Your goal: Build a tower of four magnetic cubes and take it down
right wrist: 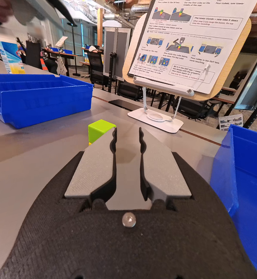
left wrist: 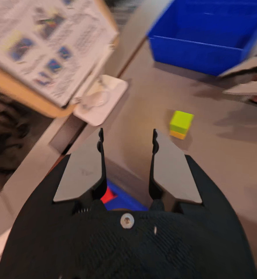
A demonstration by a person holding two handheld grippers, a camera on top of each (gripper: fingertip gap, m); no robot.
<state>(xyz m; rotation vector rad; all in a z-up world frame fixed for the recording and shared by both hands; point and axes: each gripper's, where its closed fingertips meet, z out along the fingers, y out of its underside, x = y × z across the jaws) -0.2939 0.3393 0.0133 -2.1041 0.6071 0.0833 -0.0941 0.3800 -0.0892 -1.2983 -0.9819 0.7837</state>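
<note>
A lime green cube sits on top of a yellow cube on the grey mat, to the right of my left gripper, which is open, empty and raised above the table. A red cube shows low between its fingers, inside a blue box. In the right wrist view the green cube stands just left of my right gripper, partly hidden by the left finger; only a sliver of the yellow cube shows. The right gripper is open, empty and low over the mat.
A blue bin stands beyond the cubes; it shows at the left in the right wrist view. Another blue bin is at the right. An instruction sheet on a white stand is at the table's back. The other gripper shows blurred. There is about 25 cm between the tips of the two grippers.
</note>
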